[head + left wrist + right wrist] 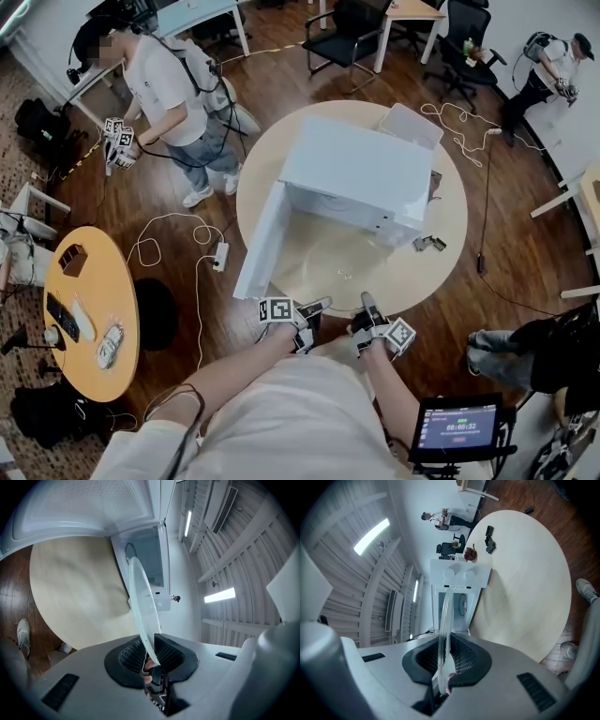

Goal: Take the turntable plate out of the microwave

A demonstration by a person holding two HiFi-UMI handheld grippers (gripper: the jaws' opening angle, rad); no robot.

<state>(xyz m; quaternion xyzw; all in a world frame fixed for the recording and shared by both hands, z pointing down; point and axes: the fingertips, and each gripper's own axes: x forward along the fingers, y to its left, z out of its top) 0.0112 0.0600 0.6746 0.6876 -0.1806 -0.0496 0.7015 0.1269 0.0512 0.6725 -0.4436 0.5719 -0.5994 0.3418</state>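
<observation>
My left gripper (314, 307) and right gripper (367, 305) each clamp the near rim of the clear turntable plate (333, 265); it sits outside the open microwave (361, 173), over the round table (448, 234).

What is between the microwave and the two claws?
The clear turntable plate, pinched at its rim by the left claw and right claw. The head view shows it.

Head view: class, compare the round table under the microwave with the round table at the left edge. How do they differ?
The microwave's table is pale cream; the left table is orange-brown. The microwave's table looks larger. It bears the microwave, door open; the left table bears only small gadgets. Both tops are round.
</observation>
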